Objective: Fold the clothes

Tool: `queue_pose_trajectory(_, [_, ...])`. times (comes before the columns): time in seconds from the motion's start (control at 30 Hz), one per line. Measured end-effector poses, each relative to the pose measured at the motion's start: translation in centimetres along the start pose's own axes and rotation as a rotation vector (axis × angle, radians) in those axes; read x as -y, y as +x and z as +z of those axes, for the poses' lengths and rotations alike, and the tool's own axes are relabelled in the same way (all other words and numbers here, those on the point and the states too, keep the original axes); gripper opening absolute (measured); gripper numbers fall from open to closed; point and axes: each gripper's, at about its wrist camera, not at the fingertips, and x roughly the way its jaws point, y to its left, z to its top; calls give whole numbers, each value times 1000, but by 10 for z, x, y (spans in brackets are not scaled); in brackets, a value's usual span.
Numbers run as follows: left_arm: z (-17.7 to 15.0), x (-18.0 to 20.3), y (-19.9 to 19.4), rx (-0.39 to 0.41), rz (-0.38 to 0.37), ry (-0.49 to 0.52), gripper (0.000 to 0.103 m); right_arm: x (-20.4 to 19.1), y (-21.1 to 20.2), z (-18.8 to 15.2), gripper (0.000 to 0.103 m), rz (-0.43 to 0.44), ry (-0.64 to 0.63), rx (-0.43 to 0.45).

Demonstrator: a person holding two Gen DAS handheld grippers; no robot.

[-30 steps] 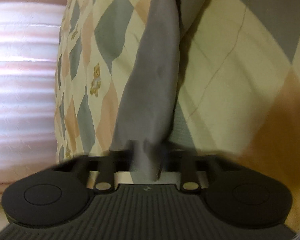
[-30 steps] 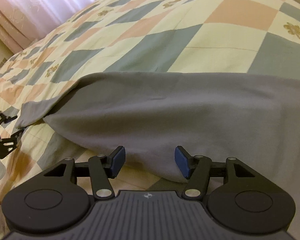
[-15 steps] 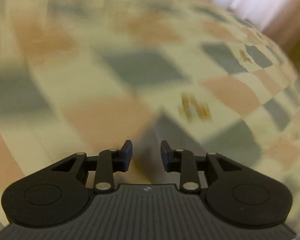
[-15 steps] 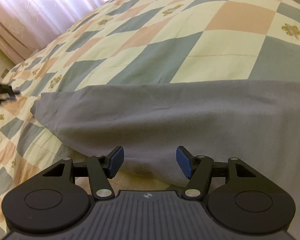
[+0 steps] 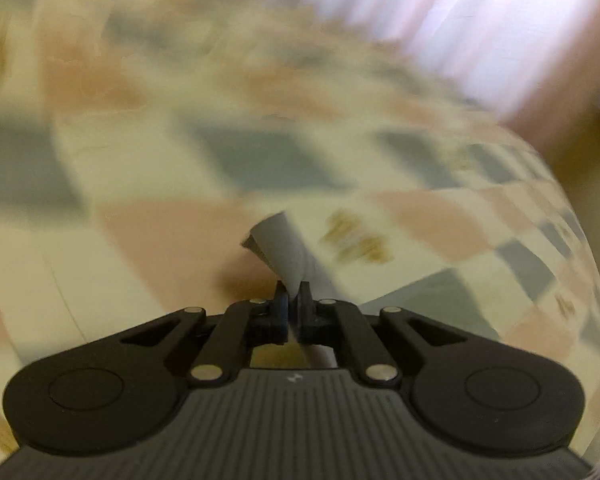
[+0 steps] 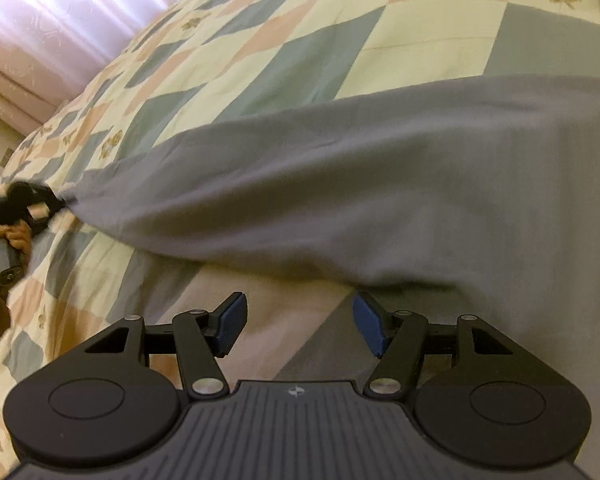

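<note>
grey garment [image 6: 380, 184] corner pinched in left tongs [image 5: 293, 294]; right tongs [image 6: 296, 330] wide, beside hem.

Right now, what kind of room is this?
Likely a bedroom: a grey garment lies on a bed's checked quilt, with pink curtains behind. The left gripper pinches the garment; the right gripper is open.

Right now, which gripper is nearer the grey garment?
Left. The left gripper has its jaws shut on a corner of the grey garment; the right gripper sits open just short of its near edge.
</note>
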Motion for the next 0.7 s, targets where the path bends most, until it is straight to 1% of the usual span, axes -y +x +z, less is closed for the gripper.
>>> queue_pose_trajectory(0.07, [3, 5, -31, 93, 13, 117, 2, -4, -3, -5, 62, 2, -21, 5])
queue_pose_trajectory(0.1, [2, 5, -35, 117, 37, 173, 3, -6, -4, -8, 62, 8, -26, 5])
queue_pose_trajectory(0.13, [-1, 4, -28, 114, 71, 215, 4, -7, -5, -11, 62, 14, -22, 2])
queue_pose_trajectory(0.2, [-14, 1, 3, 45, 123, 282, 7, -8, -4, -16, 62, 24, -13, -3])
queue_pose_trajectory(0.23, [-25, 0, 25, -14, 171, 324, 10, -10, -3, -19, 62, 29, -11, -7])
queue_pose_trajectory(0.27, [-36, -1, 45, -65, 226, 365, 10, -11, -1, -22, 62, 33, -9, -12])
queue_pose_trajectory(0.3, [-48, -2, 58, -94, 271, 403, 11, -12, -1, -25, 62, 32, -10, -15])
queue_pose_trajectory(0.33, [-57, -5, 59, -78, 294, 431, 15, -13, -2, -28, 62, 31, -11, -18])
queue_pose_trajectory(0.37, [-60, -5, 54, -52, 311, 432, 21, -13, -5, -29, 62, 31, -17, -18])
queue_pose_trajectory(0.43, [-57, -12, 41, -33, 317, 368, 26, -11, -16, -33, 62, 27, -31, -10])
queue_pose_trajectory(0.5, [-49, -26, 22, -26, 340, 321, 26, -1, -35, -40, 62, 2, -28, 10])
queue_pose_trajectory(0.53, [-44, -31, 12, -22, 392, 324, 26, 7, -45, -44, 62, -20, -15, 21])
queue_pose_trajectory(0.57, [-44, -38, -3, -30, 401, 309, 23, 15, -54, -48, 62, -42, -3, 33])
queue_pose_trajectory(0.63, [-42, -52, -34, -46, 416, 278, 23, 40, -79, -58, 62, -127, 61, 66])
queue_pose_trajectory(0.7, [-55, -60, -77, -92, 301, 217, 23, 65, -105, -72, 62, -212, 131, 128])
